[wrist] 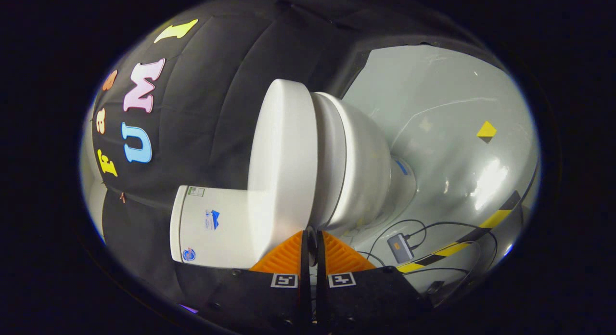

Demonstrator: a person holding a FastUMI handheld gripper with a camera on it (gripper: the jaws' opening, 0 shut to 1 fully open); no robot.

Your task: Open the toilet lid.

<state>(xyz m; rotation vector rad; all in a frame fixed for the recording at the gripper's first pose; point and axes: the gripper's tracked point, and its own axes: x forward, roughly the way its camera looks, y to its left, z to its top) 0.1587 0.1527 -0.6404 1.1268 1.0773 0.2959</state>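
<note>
The view is rolled sideways, so the white toilet looks as if it lies on its side. Its lid (284, 157) rests flat and closed on the seat and bowl (358, 171). The tank (211, 226) with small stickers stands against the black cloth wall. My gripper (312, 236) is shut, fingers pressed together with nothing visibly between them. The fingertips sit right at the side of the toilet, by the seam where the lid meets the seat, near the hinge end. I cannot tell whether they touch it.
The shiny grey floor (447, 113) spreads beyond the bowl. A small grey box (399, 247) with black cables (433, 226) lies on it near the toilet's base. A yellow-black tape stripe (481, 229) and a yellow diamond marker (486, 130) lie further out.
</note>
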